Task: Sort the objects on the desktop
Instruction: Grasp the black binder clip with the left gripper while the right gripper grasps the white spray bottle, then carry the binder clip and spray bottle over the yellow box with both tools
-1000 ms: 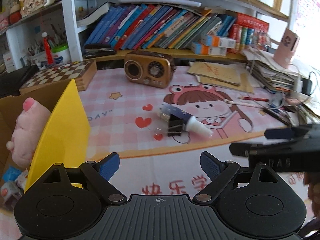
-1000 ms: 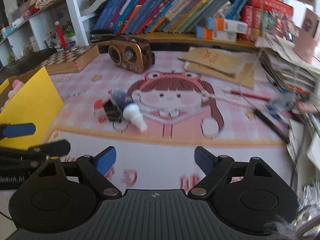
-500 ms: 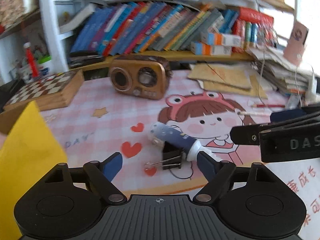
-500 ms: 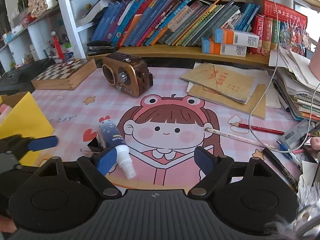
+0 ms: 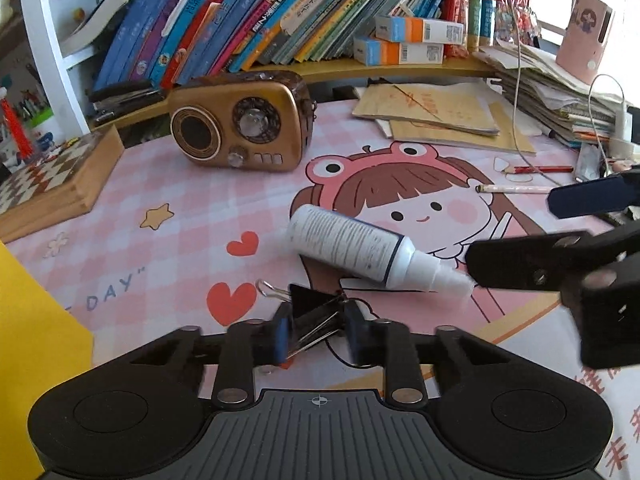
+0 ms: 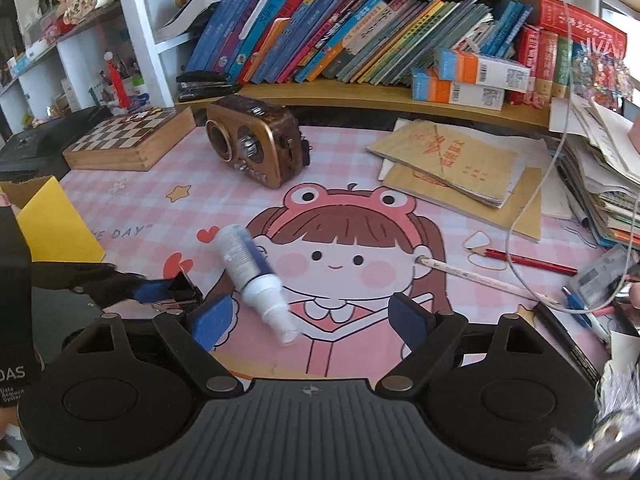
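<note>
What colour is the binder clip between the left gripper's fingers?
Black binder clip with silver wire handles; clearest in the left wrist view, inside the left gripper.

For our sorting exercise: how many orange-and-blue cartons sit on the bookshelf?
2, both at the shelf's right end, in front of the books: the upper carton rests on the lower carton, set slightly further right. More could be hidden behind the paper stack.

You get bright daylight from the upper right of both frames, blowing out that corner. Edges bend with fisheye distortion and the corners go black. The right gripper [image 5: 568, 240] looks motion-blurred in your left view.
</note>
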`<state>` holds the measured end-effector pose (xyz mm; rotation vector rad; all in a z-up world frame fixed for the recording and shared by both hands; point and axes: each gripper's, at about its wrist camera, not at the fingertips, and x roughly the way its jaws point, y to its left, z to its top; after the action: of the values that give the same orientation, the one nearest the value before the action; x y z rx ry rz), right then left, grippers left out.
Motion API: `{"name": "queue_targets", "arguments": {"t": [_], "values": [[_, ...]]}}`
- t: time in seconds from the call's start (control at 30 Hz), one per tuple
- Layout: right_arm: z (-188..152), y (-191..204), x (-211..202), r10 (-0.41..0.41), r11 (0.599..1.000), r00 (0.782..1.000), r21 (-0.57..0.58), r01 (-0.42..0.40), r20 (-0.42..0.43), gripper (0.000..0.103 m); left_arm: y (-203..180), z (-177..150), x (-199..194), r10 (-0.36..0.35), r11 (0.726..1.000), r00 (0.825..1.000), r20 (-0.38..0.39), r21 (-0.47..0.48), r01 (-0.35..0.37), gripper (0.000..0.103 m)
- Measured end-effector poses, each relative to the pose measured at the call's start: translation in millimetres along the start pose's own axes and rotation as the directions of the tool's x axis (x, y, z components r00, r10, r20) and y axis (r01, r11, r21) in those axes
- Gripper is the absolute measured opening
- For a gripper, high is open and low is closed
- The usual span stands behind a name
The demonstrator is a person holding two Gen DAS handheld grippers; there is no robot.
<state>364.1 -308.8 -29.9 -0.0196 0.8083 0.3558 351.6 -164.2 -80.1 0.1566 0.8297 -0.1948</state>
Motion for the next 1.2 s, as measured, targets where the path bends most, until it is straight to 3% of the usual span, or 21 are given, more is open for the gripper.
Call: {"name": "queue_targets", "arguments": {"t": [0.2,0.33,0.5,0.63,0.8,1.0,1.2], "values": [[8,14,20,0.039,0.993,0.999,-0.111,-0.04,-0.006,0.085,12,-8,-29,0.041,0.999,0.998,0.042,-0.015,-0.04,0.024],[17,24,45,0.072,0.977,0.997,-0.2,-0.076,-0.024,0.084,25,-21,-55,0.062,0.996,0.997,0.039,-0.074,-0.059,0.024],[25,31,79,0.066,0.952,0.995,-0.293,-0.084,-0.072,0.068,42,-38,-85,0.043,0.979,0.998,0.039,-0.199,-0.034,0.024],[26,29,94,0.09,0.953,0.989,-0.277,-0.119,-0.113,0.059,54,-48,-100,0.039,0.956,0.999,0.036,-0.293,-0.027,0.024],[25,27,98,0.099,0.959,0.99,-0.257,-0.123,-0.106,0.034,54,-50,-117,0.043,0.949,0.997,0.061,-0.314,-0.022,0.024],[23,24,89,0.097,0.976,0.988,-0.184,-0.118,-0.118,0.03,46,-48,-130,0.035,0.953,0.995,0.097,-0.304,-0.004,0.024],[9,23,50,0.126,0.984,0.988,-0.113,-0.136,-0.093,0.03,42,-50,-145,0.022,0.957,0.992,0.126,-0.288,0.015,0.024]]}}
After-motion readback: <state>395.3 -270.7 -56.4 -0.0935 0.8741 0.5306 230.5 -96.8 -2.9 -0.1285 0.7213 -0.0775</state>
